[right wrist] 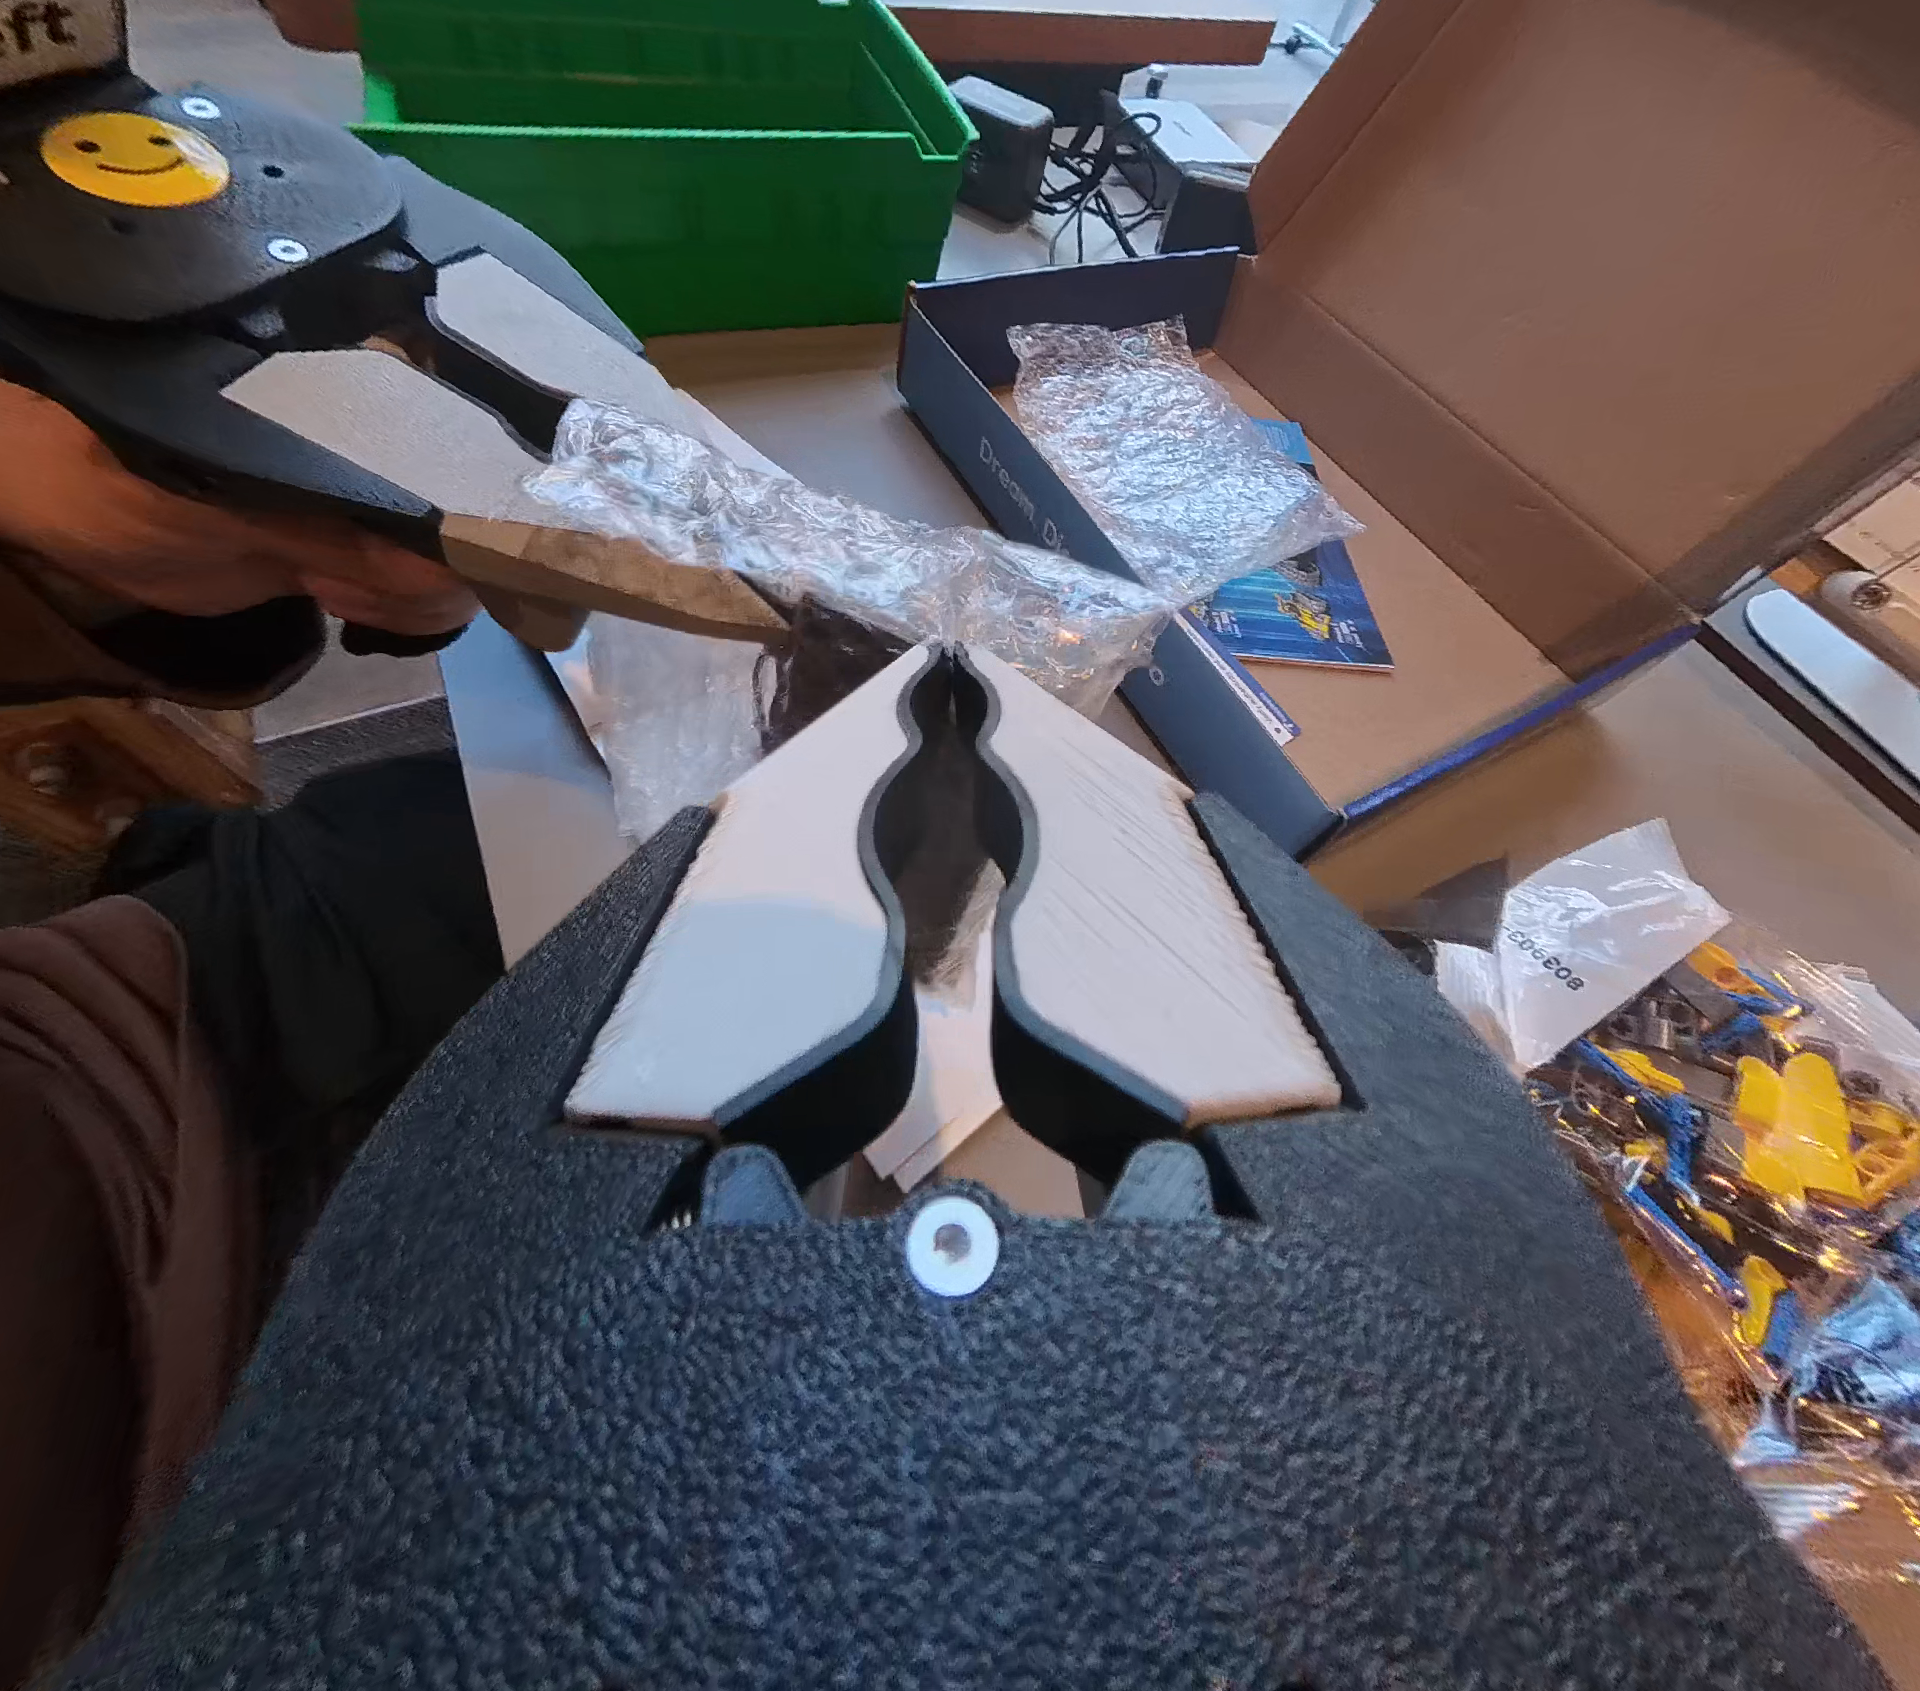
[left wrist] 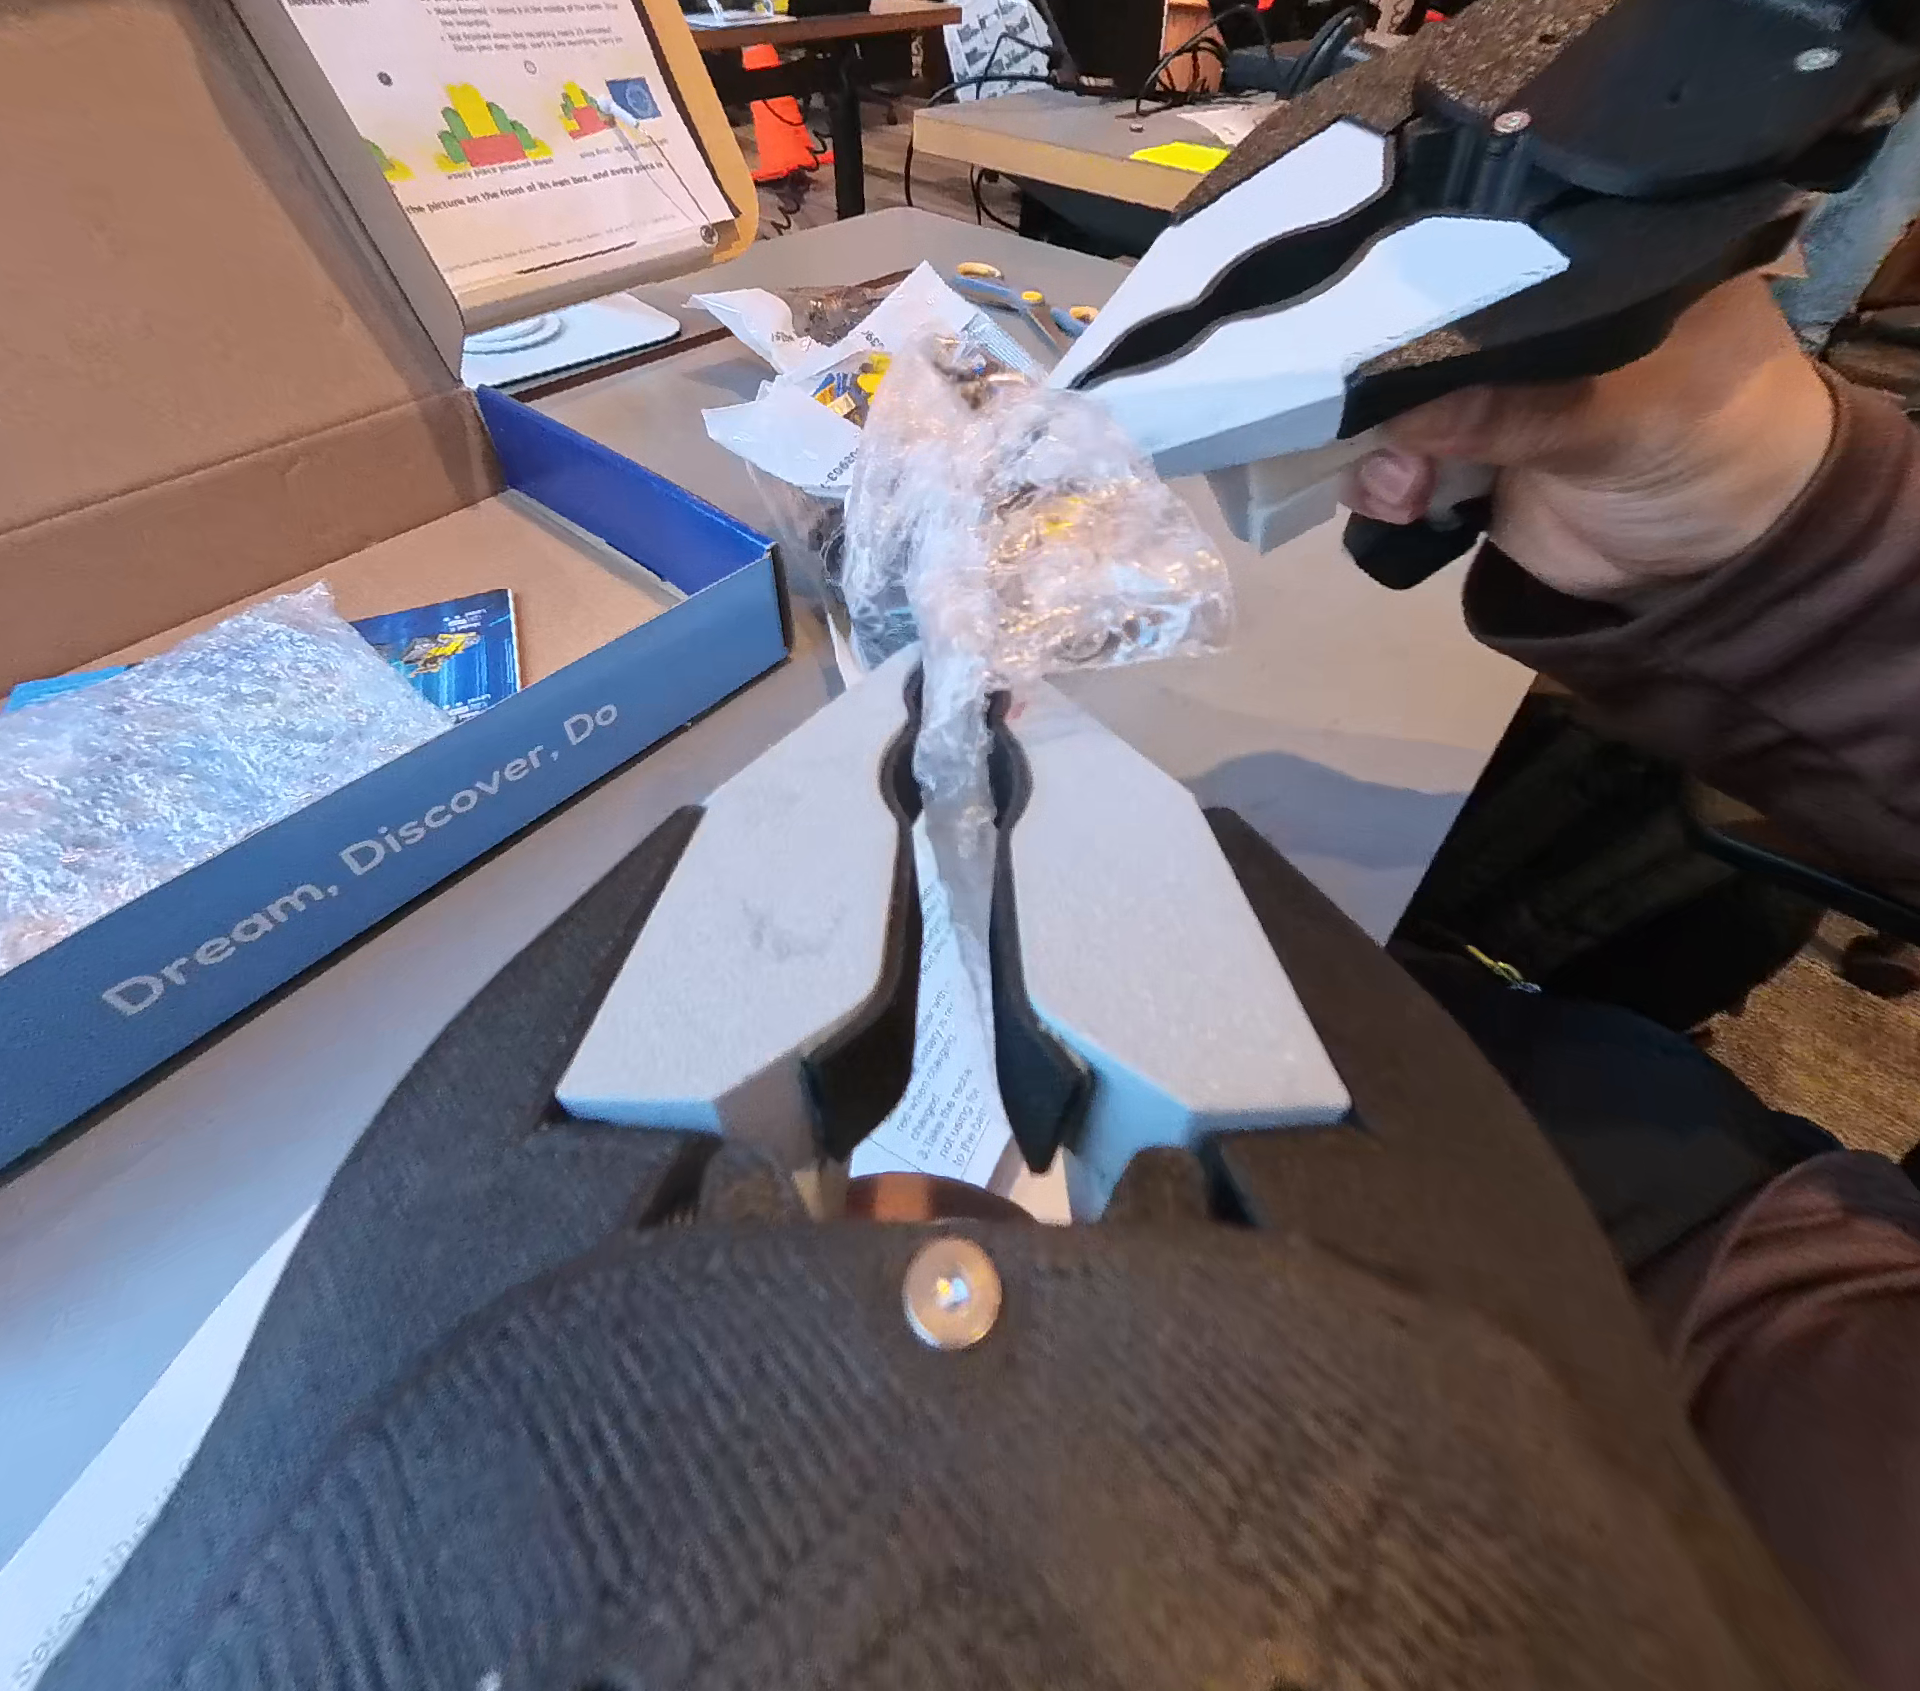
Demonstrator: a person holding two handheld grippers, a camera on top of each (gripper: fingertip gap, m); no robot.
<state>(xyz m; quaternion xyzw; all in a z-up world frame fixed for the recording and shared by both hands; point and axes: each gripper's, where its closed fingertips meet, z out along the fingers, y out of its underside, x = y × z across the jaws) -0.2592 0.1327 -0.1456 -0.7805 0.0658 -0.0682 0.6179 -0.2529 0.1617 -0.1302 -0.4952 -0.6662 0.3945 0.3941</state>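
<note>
**Operator:** Closest to me, my left gripper [left wrist: 951, 706] is clamped on the gathered end of a clear plastic bag [left wrist: 1023, 529]; the film runs back between its fingers, so the grip is deep. I read that as an anchor hold.

**Observer:** And the other hand?

**Operator:** My right gripper [right wrist: 948, 654] has its tips pressed together on a thin pinch of the same bag's far edge. The bag hangs in the air between the two, above the grey table [left wrist: 1340, 706], touching nothing else. With two opposed grips, the film looks pulled taut rather than slack.

**Observer:** What does the bag look like?

**Operator:** Crinkled, shiny, transparent, with small dark and yellowish parts bunched inside. I cannot tell whether it is open.

**Observer:** Around it?

**Operator:** Just beyond, more parts bags [right wrist: 1704, 1111] lie on the table with blue and yellow pieces. Left of them stands an open blue box [left wrist: 436, 820], lid up, holding bubble wrap [left wrist: 177, 768] and a blue booklet [left wrist: 457, 644]. Farther off, scissors [left wrist: 1023, 296], then a green bin [right wrist: 665, 114].
</note>
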